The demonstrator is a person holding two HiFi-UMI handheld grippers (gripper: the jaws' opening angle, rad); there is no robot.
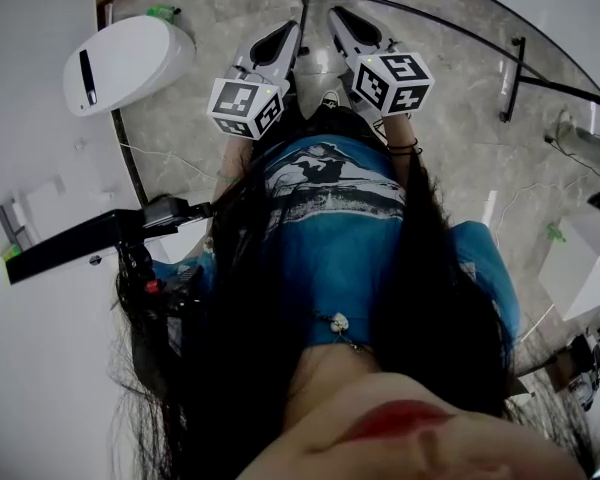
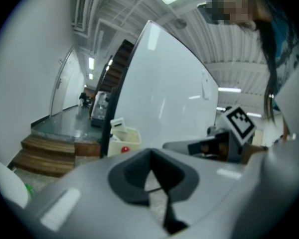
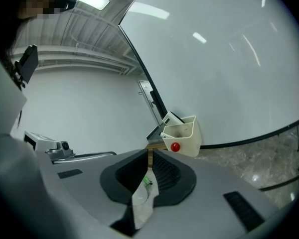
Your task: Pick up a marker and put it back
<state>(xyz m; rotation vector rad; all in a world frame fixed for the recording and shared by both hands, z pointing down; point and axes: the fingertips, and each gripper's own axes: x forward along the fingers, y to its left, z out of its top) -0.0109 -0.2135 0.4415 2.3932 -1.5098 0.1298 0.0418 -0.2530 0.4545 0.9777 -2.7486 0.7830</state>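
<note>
Head view: we hold the left gripper (image 1: 283, 36) and right gripper (image 1: 342, 18) low and aimed at the floor, apparently idle.
Left gripper view: jaws pressed together, nothing held.
Right gripper view: clenched on nothing; we see no marker, which is probably in the cream plastic holder (image 3: 185, 133) on the white whiteboard (image 3: 229, 59).

Both arms reach forward from the chest. Left tool (image 1: 283, 36) and right tool (image 1: 345, 20) sit side by side, near but not touching, tips angled toward each other and pointing away. Left tool: jaws together at tips, nothing between. Right tool: same. Left forearm (image 1: 232, 168) and right wrist (image 1: 401, 153) bare.
</note>
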